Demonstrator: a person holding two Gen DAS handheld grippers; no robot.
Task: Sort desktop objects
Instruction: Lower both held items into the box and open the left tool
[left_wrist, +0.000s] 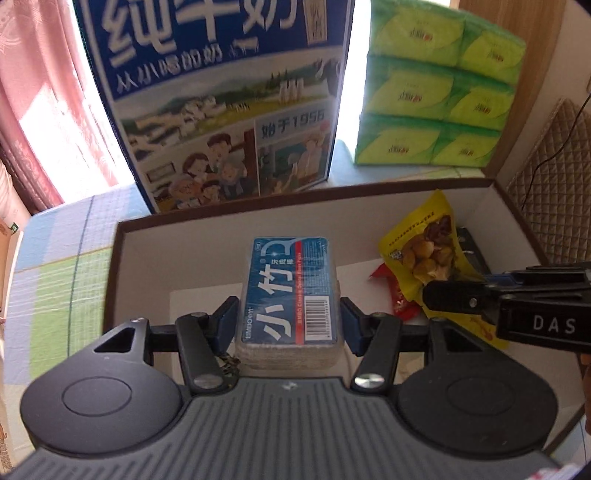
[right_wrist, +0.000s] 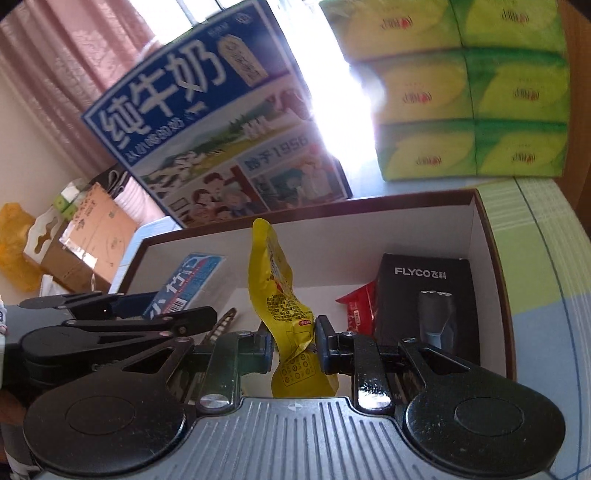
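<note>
A blue floss-pick box (left_wrist: 290, 291) is clamped between the pads of the left gripper (left_wrist: 289, 321) and held above the open cardboard box (left_wrist: 258, 206), whose brown rim and white inner walls are seen below it. A crumpled yellow snack pouch (right_wrist: 286, 314) is pinched between the two pads of the right gripper (right_wrist: 291, 343) and is likewise held over the box, standing upright above the jaws. The two grippers are crowded close together: in the left wrist view the right gripper is seen entering from the right edge, just beside the pouch.

Inside the box, a black FLYCO shaver carton (right_wrist: 424, 295) is set against the right-hand wall, and a red packet (right_wrist: 356, 310) is wedged just beside it, partly hidden behind the right gripper's finger. A dark, ridged object near the left gripper is too obscured to be identified.

Behind the box, a large blue milk carton (left_wrist: 221, 103) is stood on the checked tablecloth (left_wrist: 55, 277), and a stack of green tissue packs (left_wrist: 439, 85) is placed to its right. Pink curtains (left_wrist: 33, 103) are seen at the left.
</note>
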